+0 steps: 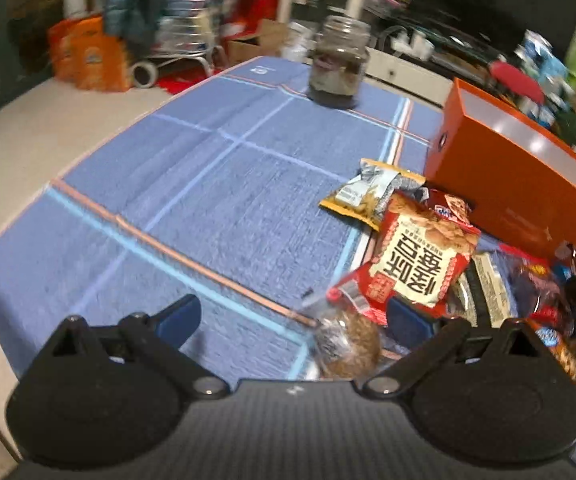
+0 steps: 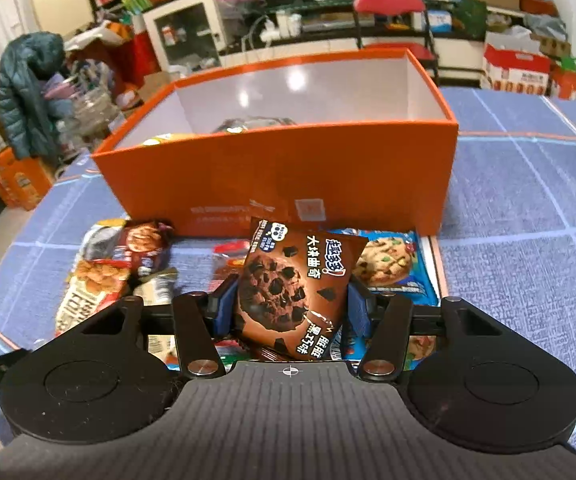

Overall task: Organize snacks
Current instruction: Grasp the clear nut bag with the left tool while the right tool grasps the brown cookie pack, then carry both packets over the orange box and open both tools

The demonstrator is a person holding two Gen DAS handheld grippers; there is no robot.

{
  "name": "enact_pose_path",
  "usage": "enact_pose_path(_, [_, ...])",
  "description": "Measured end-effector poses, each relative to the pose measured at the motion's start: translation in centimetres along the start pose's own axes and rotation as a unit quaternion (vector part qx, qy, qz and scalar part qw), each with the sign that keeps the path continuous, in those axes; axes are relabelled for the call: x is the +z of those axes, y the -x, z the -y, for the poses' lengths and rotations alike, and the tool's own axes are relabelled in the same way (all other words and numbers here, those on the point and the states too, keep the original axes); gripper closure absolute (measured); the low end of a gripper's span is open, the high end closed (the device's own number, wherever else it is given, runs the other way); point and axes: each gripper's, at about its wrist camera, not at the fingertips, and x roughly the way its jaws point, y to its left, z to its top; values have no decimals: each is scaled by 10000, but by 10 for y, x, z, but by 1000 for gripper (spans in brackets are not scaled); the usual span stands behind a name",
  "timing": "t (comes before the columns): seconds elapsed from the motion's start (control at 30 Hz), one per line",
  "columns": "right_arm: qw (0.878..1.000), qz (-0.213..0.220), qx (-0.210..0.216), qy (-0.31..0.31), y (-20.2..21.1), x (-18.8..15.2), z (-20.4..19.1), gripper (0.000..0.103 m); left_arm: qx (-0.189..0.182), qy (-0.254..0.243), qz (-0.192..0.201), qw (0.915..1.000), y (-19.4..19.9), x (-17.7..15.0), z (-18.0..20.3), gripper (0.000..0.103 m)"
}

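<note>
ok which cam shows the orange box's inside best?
Right wrist: the orange box faces the camera, open top showing its white interior and a few items inside. Left wrist catches only an end and outer side, at the right edge.

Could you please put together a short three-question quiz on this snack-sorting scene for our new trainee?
1. True or false: the right tongs are shut on the brown chocolate-cookie packet.
2. Multiple choice: the open orange cardboard box is (A) empty, (B) holding at least a couple of items, (C) closed with a lid.
3. Short answer: what are the left tongs holding, above the blue checked tablecloth?

Key
1. True: both blue pads press the packet's sides.
2. B: item tops show over the front wall.
3. Nothing; the jaws stand open near the clear-wrapped round brown snack and the red snack bag with Chinese characters.
</note>
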Motion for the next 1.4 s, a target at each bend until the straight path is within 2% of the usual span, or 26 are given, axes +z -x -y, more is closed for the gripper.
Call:
enact_pose_path(0.17, [9994,210,89,252,16,0,-8,62,-156,-191,76,9997,-5,-15,18,7])
enact_pose_path(0.23, [9993,218,115,291,18,-1,-8,62,-70,-193,8,9998,-13,-18,20,29])
enact_pose_path(0.27, [9993,213,132,292,19,-1,-6,62,-51,-118,-22,9999,-16,-18,18,36])
enact_pose_path(0.3, [9993,200,136,291,19,-2,-5,62,-10,-112,16,9999,-16,-18,18,50])
enact_pose_path(0.47, [9995,166,135,248,20,-3,6,62,-13,-108,-7,9999,-17,-17,16,51])
enact_pose_path(0.5, [9995,167,138,250,21,-3,6,62,0,-121,-9,9999,-16,-17,16,58])
enact_pose_path(0.57, [9992,202,175,287,24,-3,6,62,-23,-220,-38,9997,-15,-15,17,66])
enact_pose_path(0.63, [9983,309,121,483,29,-4,1,62,8,-327,-13,9995,-13,-14,20,67])
enact_pose_path(0.73, [9956,450,4,820,35,-6,-8,62,318,-878,327,9951,-3,-14,35,69])
enact_pose_path(0.83, [9956,422,-5,833,35,-6,-10,62,490,-1196,555,9901,4,-14,44,69])
enact_pose_path(1.4, [9945,547,123,882,47,-8,-20,62,127,-1073,672,9919,24,8,52,69])
